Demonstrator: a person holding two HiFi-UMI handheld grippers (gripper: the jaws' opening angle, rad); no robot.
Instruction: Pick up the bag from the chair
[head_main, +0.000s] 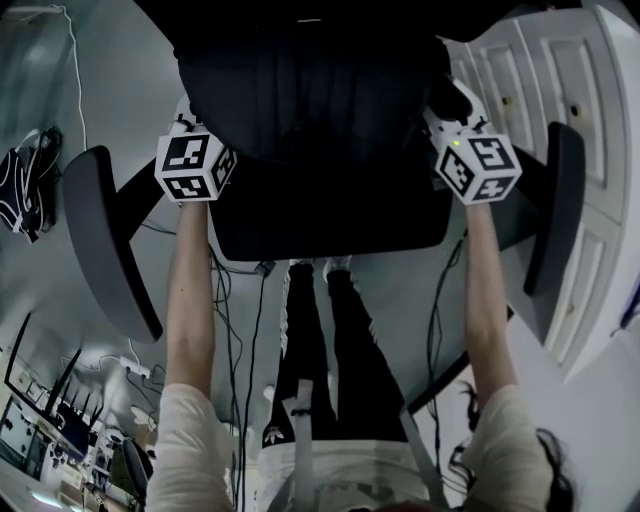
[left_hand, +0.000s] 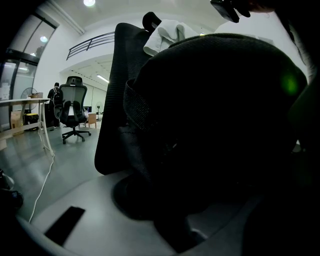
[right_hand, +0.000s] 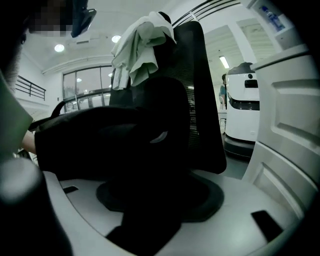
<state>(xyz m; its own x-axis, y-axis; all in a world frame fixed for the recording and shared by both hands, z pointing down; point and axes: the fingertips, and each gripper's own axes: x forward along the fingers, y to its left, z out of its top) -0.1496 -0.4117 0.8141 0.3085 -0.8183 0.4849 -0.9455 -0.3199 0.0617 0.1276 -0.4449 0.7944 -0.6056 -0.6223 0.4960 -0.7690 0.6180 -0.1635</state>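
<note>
Two bare forearms (head_main: 190, 300) reach away from the head camera, each ending in a hand-held gripper topped by a marker cube. Between them sits one bag (head_main: 310, 90): black, soft and bulky, of matte fabric with faint upright seams and a rounded top. The left gripper view shows a strip of coarser, mesh-like weave on its side. It rests on the seat of a black chair (head_main: 330, 225), up against the backrest, and hides most of the seat.

The left hand-held gripper (head_main: 195, 150) is at the bag's left flank and the right hand-held gripper (head_main: 465, 140) at its right flank, both close against it. In the left gripper view the bag's dark bulk fills the space between the jaws, and that side is too dark to tell whether they press on it. In the right gripper view the pale jaws stand wide apart, with a dark fold of the bag lying between them, unclamped.

By count: one bag, two grippers, and two armrests (head_main: 100, 240) on the chair. One pale cloth (right_hand: 137, 50) is draped over its headrest. One white cabinet (head_main: 570, 90) stands to the right, and a second chair (left_hand: 74, 107) is far off across the floor.
</note>
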